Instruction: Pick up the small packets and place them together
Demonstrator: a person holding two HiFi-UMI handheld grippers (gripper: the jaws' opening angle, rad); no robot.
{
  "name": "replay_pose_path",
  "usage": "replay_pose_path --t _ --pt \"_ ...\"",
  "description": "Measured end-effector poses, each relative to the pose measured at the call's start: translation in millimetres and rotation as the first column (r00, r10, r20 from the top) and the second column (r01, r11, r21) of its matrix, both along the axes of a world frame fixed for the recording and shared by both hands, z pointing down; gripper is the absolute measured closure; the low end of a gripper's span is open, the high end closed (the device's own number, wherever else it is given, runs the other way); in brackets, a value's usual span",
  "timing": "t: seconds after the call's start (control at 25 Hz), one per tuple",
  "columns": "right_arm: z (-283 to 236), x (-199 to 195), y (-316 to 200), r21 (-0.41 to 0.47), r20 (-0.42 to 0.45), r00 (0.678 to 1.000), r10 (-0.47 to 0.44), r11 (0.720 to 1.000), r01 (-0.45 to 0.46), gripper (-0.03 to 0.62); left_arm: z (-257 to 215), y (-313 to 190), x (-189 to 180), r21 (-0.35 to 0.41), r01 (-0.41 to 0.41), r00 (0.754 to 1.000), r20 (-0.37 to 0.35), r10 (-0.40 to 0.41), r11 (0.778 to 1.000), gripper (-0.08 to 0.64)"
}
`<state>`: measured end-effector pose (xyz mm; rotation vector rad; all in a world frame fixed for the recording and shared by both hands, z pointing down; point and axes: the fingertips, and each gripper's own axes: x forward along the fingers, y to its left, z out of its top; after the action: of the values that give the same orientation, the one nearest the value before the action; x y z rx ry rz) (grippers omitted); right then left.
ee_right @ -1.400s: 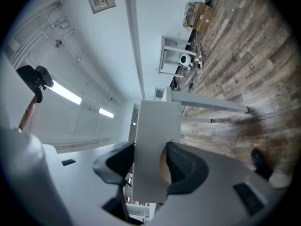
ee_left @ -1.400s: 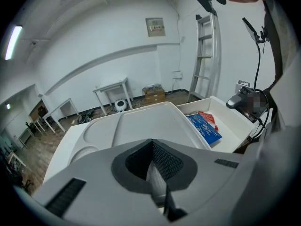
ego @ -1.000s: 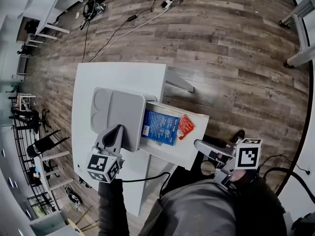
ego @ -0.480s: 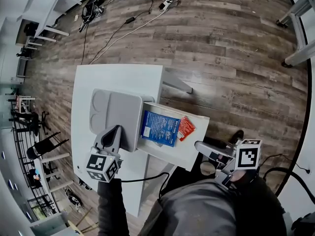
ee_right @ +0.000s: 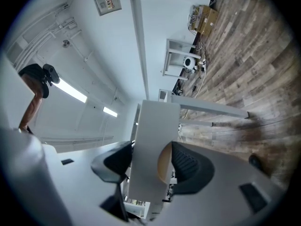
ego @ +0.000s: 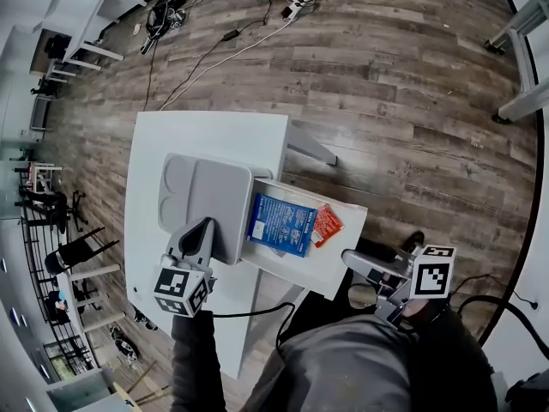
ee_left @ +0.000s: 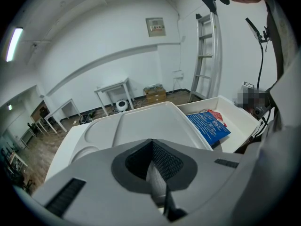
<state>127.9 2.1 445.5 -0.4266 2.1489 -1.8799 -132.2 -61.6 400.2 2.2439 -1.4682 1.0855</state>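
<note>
A blue packet [ego: 280,224] [ee_left: 209,126] and a smaller red packet [ego: 325,225] [ee_left: 217,115] lie side by side in a shallow white bin [ego: 339,264] [ee_left: 237,119]. A grey tray [ego: 206,196] [ee_left: 150,124] rests on the white table, overlapping the bin's left end. My left gripper [ego: 204,224] [ee_left: 153,142] hovers at the tray's near edge, jaws shut on nothing. My right gripper [ego: 353,273] [ee_right: 150,159] hangs off the bin's near right corner, its jaws opening. Nothing is pinched between them; a white edge shows beyond the gap.
The white table [ego: 171,144] stands on a wood floor. Cables [ego: 214,41] trail across the floor at the back. Legs of another table [ego: 523,24] show at the far right. A ladder [ee_left: 204,55] leans against the wall.
Hardly anything differs. Both grippers stay where they were and the packets have not moved; the view has only shifted slightly.
</note>
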Motion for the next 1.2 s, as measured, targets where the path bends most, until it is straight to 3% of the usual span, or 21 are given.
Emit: replay_pose_path --t 0.16,0.4,0.48,0.56,0.68,0.8,0.88,0.96,1.04,1.12,1.2 --pt "8.9 13.3 6.7 0.005 -0.093 0.995 -0.019 1.0 0.02 0.298 1.8 0.5 1.3 -0.001 0.0 1.0 -0.002 0.0 1.0 0.569" --pt "19.8 59.0 10.9 0.028 -0.283 0.959 0.028 0.999 -0.02 0.293 2.8 -1.1 -3.4 0.022 0.014 0.999 0.036 -0.014 1.0 0.569" --pt "11.4 75.5 -0.1 0.095 -0.343 0.938 0.056 0.995 -0.025 0.293 2.3 -2.1 -3.0 0.044 0.033 0.999 0.034 -0.034 0.999 0.569" --pt "-6.8 80.7 -14.1 0.184 -0.384 0.921 0.066 0.983 0.006 0.293 -6.0 -2.1 -1.3 0.079 0.083 0.996 -0.027 -0.081 0.993 0.569" --pt "-41.5 62.5 -32.5 0.335 -0.431 0.902 0.037 0.934 0.122 0.293 -32.3 2.2 3.6 0.168 0.176 0.978 -0.138 -0.154 0.97 0.569" --pt "-75.9 22.8 -39.5 0.453 -0.453 0.891 -0.025 0.854 0.254 0.293 -59.5 15.3 15.3 0.246 0.232 0.962 -0.2 -0.185 0.941 0.569" --pt "-93.5 -9.8 -34.8 0.514 -0.481 0.873 -0.08 0.781 0.355 0.293 -76.2 29.5 25.4 0.287 0.264 0.949 -0.246 -0.195 0.921 0.569" --pt "-102.6 -41.2 -28.2 0.569 -0.537 0.833 -0.132 0.672 0.474 0.293 -87.2 46.8 37.5 0.321 0.303 0.933 -0.293 -0.21 0.897 0.569" --pt "-100.8 -68.7 -23.9 0.599 -0.617 0.77 -0.164 0.537 0.594 0.293 -92.5 63.3 53.5 0.336 0.336 0.915 -0.338 -0.22 0.88 0.569" --pt "-88.2 -93.5 -23.1 0.58 -0.711 0.681 -0.175 0.403 0.708 0.291 -95.9 78.4 64.1 0.341 0.368 0.899 -0.369 -0.237 0.865 0.569" --pt "-71.4 -116.4 -24.1 0.525 -0.794 0.584 -0.17 0.292 0.799 0.291 -99.7 93.9 63.7 0.341 0.41 0.879 -0.395 -0.266 0.846 0.569"
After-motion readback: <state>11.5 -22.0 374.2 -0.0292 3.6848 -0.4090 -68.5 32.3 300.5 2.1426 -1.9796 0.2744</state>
